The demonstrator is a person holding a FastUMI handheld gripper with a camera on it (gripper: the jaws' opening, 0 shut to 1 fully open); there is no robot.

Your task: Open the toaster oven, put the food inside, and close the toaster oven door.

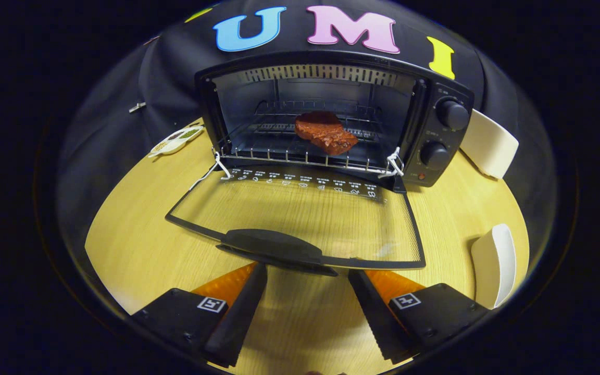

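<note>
Two fingers of the gripper stand apart, clasping nothing, over bare wooden table. Just ahead lies the one glass door, folded flat, its handle nearest the fingertips. Beyond, the toaster oven gapes open; one reddish-brown piece of food sits on its wire rack. Two knobs flank the cavity; two white dishes line the table's edge.

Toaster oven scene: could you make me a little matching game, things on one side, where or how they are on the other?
Things:
1. meat
2. door
3. tongs
4. knobs

Places or states:
A. open, empty, just short of the door handle
B. on the oven's right side
C. on the rack inside the oven
D. folded down flat over the table

Pairs: 1-C, 2-D, 3-A, 4-B
</note>
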